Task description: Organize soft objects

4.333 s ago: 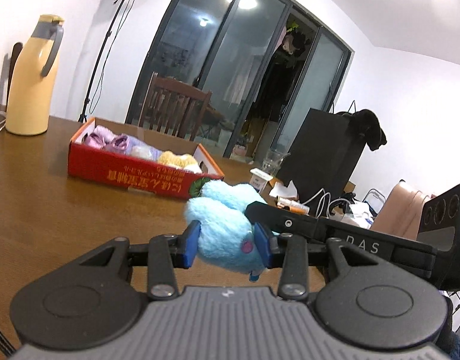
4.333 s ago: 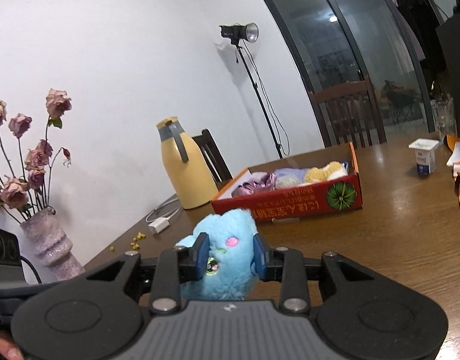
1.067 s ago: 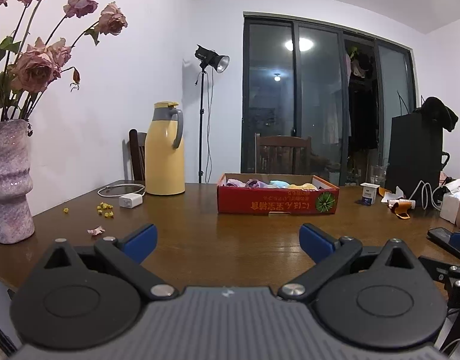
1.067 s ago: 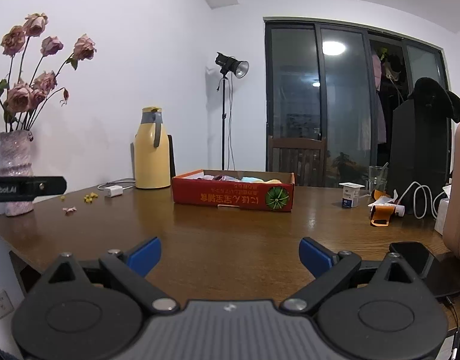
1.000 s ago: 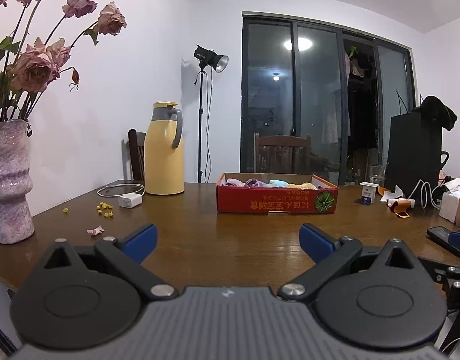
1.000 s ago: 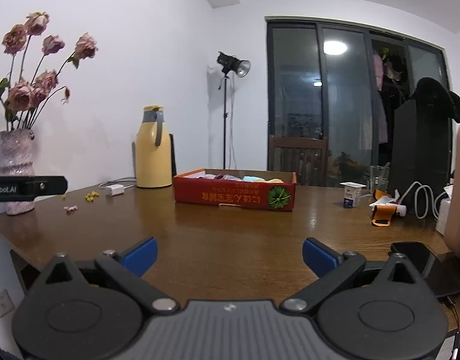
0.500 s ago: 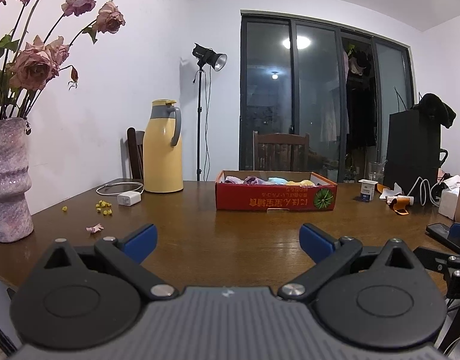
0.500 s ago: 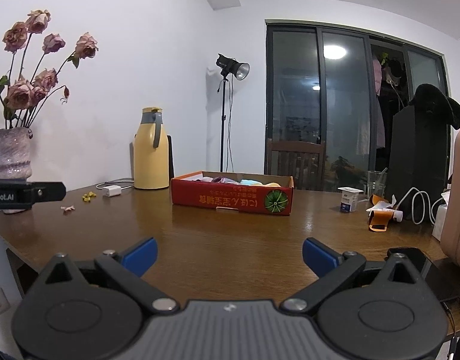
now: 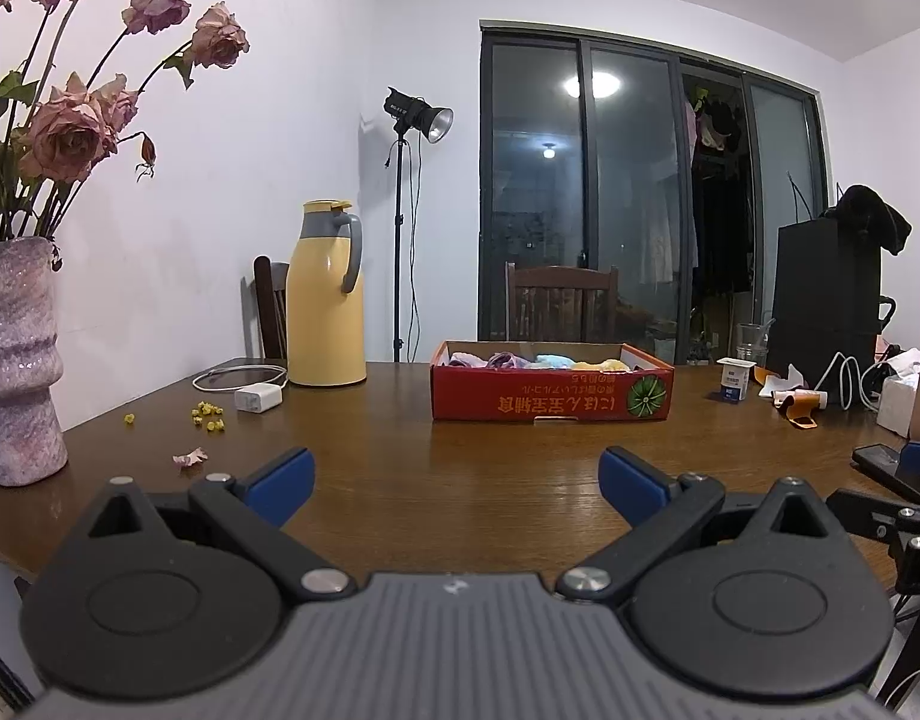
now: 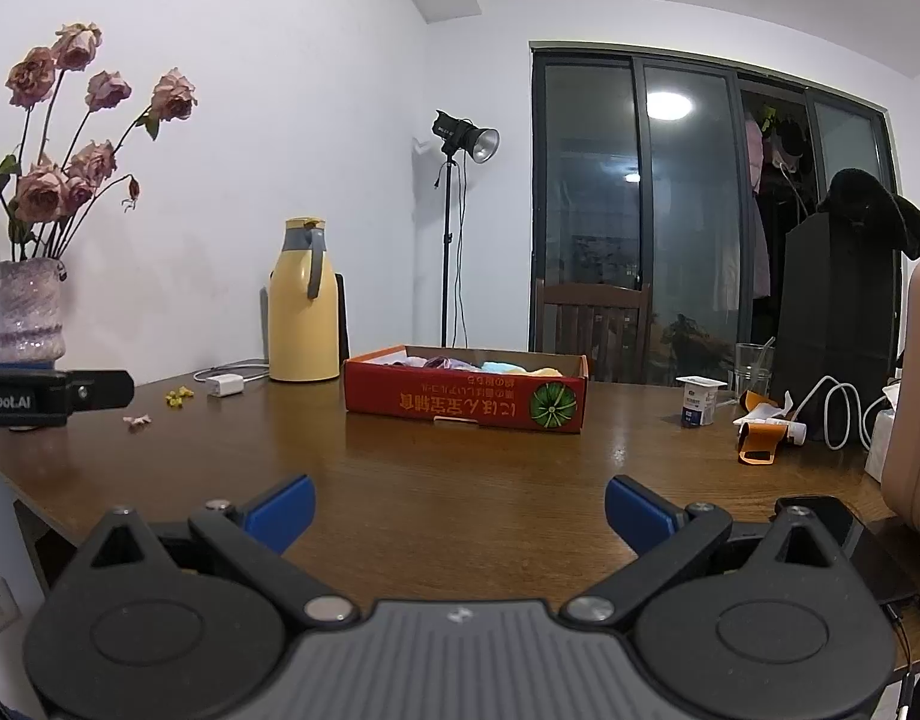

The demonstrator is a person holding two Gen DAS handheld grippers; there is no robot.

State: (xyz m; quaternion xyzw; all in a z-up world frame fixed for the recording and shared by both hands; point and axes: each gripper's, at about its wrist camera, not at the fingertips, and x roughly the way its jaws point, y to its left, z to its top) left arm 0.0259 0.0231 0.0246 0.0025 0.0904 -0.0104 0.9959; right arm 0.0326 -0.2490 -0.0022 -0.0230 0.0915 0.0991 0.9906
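Observation:
A red cardboard box (image 9: 550, 399) stands on the wooden table (image 9: 460, 468), well ahead of both grippers. Several soft toys lie in it: purple, light blue (image 9: 553, 360) and yellow ones. It also shows in the right wrist view (image 10: 466, 399) with the same toys (image 10: 502, 367). My left gripper (image 9: 454, 483) is open and empty near the table's front edge. My right gripper (image 10: 460, 507) is open and empty, also near the front edge. The left gripper's body (image 10: 46, 399) shows at the left in the right wrist view.
A yellow thermos jug (image 9: 327, 294), a white charger (image 9: 257, 399) with its cable and a vase of dried roses (image 9: 16, 354) stand at the left. A small carton (image 9: 734, 379), a glass, an orange item (image 9: 796, 407), cables and a phone (image 10: 820, 519) are at the right.
Since 4.3 s ago the blue plush toy has left both grippers and lies in the box. Both grippers opened and drew back. Over the last second the views barely shift.

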